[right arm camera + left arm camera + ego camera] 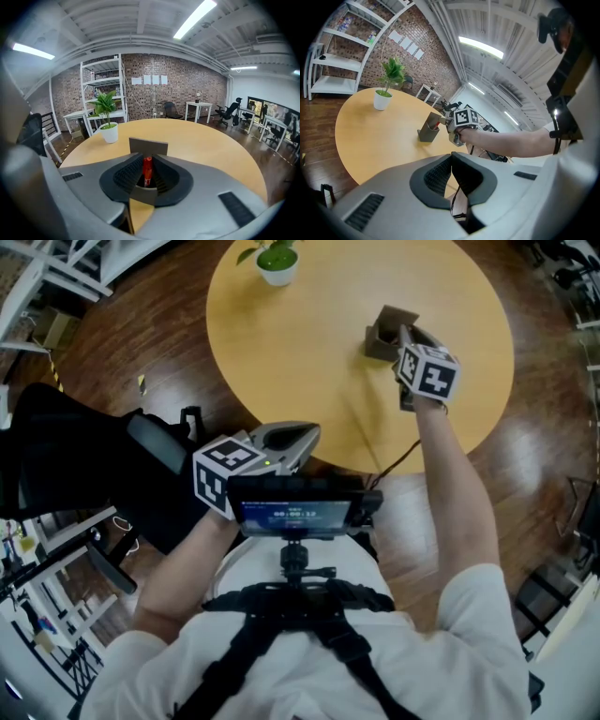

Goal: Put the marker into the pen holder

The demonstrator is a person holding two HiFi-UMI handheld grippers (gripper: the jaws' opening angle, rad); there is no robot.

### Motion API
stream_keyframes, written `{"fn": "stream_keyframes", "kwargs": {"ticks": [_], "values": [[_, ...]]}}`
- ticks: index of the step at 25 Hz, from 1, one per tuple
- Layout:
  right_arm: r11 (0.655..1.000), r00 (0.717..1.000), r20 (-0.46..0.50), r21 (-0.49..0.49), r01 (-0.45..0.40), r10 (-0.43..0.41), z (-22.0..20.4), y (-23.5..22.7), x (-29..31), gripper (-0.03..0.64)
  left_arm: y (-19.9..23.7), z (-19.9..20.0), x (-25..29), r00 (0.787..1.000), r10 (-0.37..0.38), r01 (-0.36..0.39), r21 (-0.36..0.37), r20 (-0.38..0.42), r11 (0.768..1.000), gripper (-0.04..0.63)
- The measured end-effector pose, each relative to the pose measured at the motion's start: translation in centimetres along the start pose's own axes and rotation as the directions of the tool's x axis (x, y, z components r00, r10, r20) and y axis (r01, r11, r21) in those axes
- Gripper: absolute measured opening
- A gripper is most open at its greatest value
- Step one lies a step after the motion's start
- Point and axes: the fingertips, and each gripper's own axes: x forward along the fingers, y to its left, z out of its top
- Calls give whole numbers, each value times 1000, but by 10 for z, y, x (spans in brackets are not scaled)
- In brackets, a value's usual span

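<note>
Since the marker (147, 169) must enter the holder (148, 145) upright, we are pinching it mid-frame with the right gripper (147, 159), while the left gripper (451, 157) is resting closed and empty.

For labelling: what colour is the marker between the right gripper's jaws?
The marker is red; the right gripper view shows it best.

My right claw (147, 163) is pale grey with black ribbed pads (129, 173), and the marker (147, 174) between them is red. Just ahead, the holder (148, 146) is dull grey-brown on a honey-yellow table (206, 140). Further ahead to the left, a white pot (110, 133) carries green leaves (104, 104). My cube (428, 371) shows black-and-white squares.
</note>
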Motion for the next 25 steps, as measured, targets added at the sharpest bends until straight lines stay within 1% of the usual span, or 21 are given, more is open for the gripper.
{"fn": "stream_keyframes", "kwargs": {"ticks": [4, 8, 9, 10, 12, 18, 25], "values": [[1000, 999, -50, -7, -5, 5, -15, 1, 4, 58, 0, 1, 0, 1000, -3, 3, -3, 6, 1000, 0], [999, 998, -57, -21, -27, 26, -15, 5, 4, 61, -2, 3, 0, 1000, -2, 2, -9, -3, 1000, 0], [999, 998, -56, -21, -34, 33, -14, 6, 3, 72, -2, 3, 0, 1000, -4, 3, -8, -3, 1000, 0], [999, 998, -53, -19, -38, 37, -13, 8, 1, 95, -1, 4, 0, 1000, -5, 5, -7, -2, 1000, 0], [999, 998, -47, -17, -40, 39, -10, 9, -3, 110, -2, 5, 0, 1000, -12, 12, -4, -2, 1000, 0], [1000, 999, -34, -7, -28, 27, -10, 12, -24, 110, -5, 7, 3, 999, -39, 39, 8, -6, 999, 0], [1000, 997, -80, 23, -16, 18, -35, 16, -55, 110, -9, 9, 7, 998, -64, 65, 25, -8, 998, 0]]}}
